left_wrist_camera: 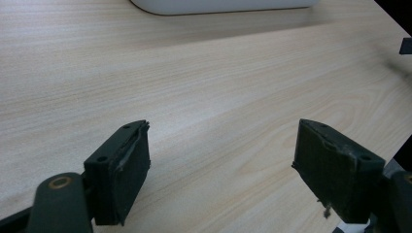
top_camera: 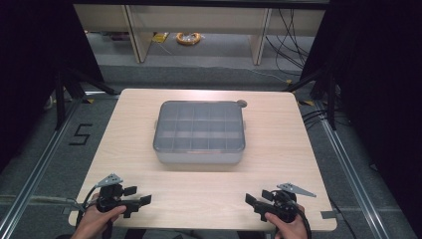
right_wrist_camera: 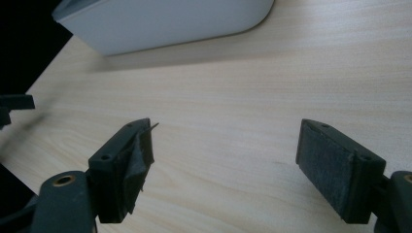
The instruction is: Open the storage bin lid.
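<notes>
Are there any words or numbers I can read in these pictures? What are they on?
"5": a black number marked on the grey floor, left of the wooden table in the high view.
The compartment box on the table carries no writing that can be read.
The left gripper and right gripper show no writing either.

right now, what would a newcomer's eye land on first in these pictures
First the grey box with its clear, gridded lid, shut, in the middle of the pale wooden table. Next the two hand-held grippers at the near edge, the left gripper and the right gripper, both open, empty and pointing inward at each other. Last the dark curtains to both sides and an orange cable coil on the floor beyond.
</notes>
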`<state>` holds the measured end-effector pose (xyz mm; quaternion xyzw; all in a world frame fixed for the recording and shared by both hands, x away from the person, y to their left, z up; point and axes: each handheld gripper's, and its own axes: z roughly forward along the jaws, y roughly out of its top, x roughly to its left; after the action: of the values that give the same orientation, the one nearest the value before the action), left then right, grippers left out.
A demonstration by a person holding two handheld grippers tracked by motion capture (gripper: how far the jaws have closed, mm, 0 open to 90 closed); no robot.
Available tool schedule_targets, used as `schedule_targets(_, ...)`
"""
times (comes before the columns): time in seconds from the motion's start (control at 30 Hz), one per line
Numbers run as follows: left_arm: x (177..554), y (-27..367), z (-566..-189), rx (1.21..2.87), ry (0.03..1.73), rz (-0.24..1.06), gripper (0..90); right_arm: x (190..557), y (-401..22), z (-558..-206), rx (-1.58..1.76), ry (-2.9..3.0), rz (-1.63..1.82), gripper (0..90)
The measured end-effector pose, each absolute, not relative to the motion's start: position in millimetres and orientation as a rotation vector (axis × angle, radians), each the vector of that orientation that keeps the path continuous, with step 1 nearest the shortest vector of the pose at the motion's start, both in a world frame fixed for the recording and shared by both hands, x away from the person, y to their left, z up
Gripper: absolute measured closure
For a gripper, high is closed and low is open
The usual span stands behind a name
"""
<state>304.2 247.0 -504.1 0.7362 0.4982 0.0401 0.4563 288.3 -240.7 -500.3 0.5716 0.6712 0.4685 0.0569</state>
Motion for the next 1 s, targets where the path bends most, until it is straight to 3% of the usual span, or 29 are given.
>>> schedule_targets(1.0, 313, 244, -502, 1.783, 1.238, 0.094, 20.5, 310, -246, -502, 1.754, 1.941, 1.488, 25.6)
